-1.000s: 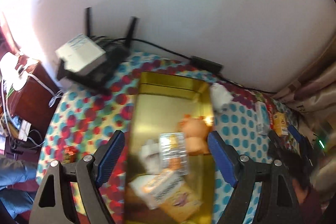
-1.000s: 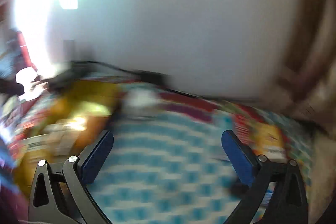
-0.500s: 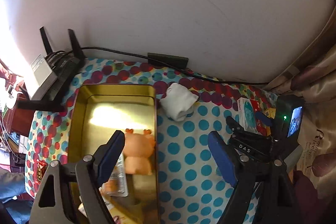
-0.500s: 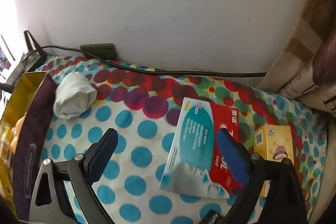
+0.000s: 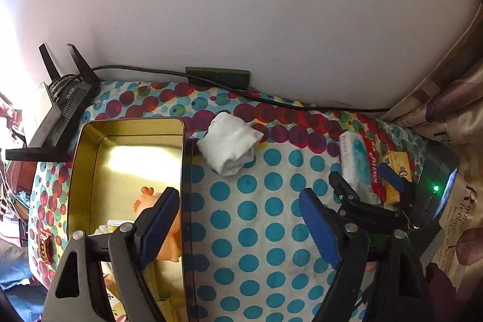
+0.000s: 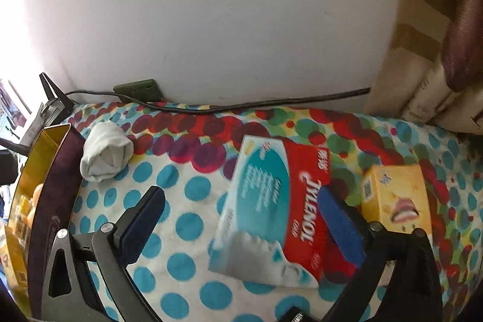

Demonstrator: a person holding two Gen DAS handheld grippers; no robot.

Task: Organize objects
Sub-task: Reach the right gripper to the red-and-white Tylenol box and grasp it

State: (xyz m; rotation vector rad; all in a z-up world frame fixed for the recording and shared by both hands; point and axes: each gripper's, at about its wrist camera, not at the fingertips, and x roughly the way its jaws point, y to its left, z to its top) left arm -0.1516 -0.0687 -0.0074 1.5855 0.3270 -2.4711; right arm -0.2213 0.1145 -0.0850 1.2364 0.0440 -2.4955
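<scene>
The right gripper (image 6: 238, 219), jaws spread and empty, hangs right over the red-and-teal Tylenol carton (image 6: 271, 210), whose long axis runs away from it. The left gripper (image 5: 235, 219), also spread, is farther off.

Polka-dot covered surface against a plain white wall.
The wall (image 5: 241, 5) is bare and off-white, with bright light washing in from the left. A tablecloth (image 5: 256, 216) of teal and red dots covers the surface. A beige and maroon patterned curtain (image 6: 437, 50) hangs at the right.
</scene>
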